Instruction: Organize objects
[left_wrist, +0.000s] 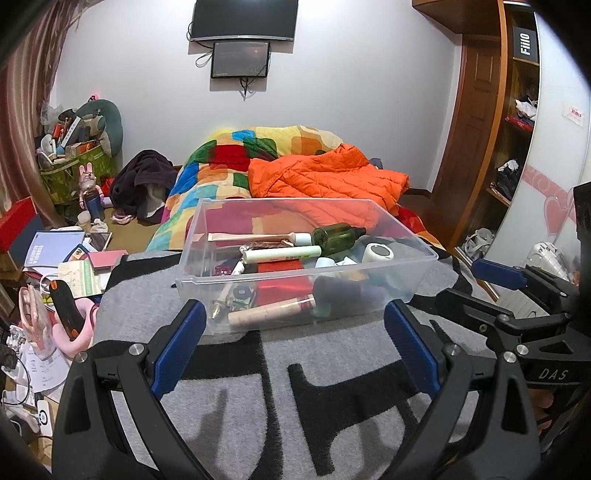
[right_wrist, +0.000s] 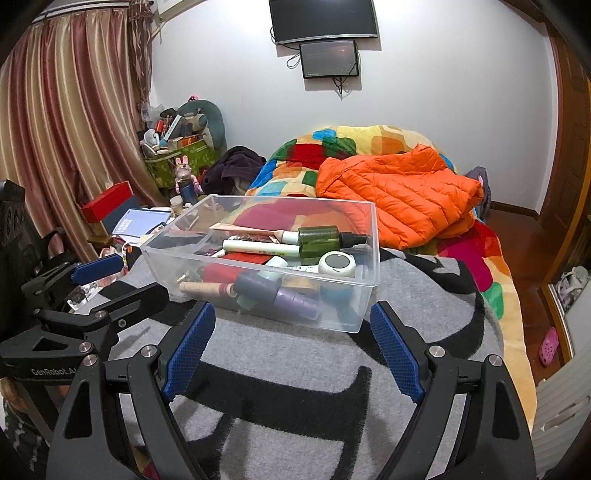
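While both grippers hang low over the grey blanket (left_wrist: 236, 369), the left gripper (left_wrist: 295, 336) and the right gripper (right_wrist: 291, 343) stand spread wide and hold nothing. Just beyond their fingers sits the clear bin (right_wrist: 365, 236), already filled with small things: a green bottle (right_wrist: 319, 240), tubes, a white round case (right_wrist: 337, 264). Farther back lie the orange jacket (right_wrist: 399, 195) and the colourful quilt (left_wrist: 221, 166). I judge this fits either a finished sorting or a bin waiting to be emptied; which one, I cannot tell.

Small items low in the clear bin (left_wrist: 413, 266), blurred through its wall.
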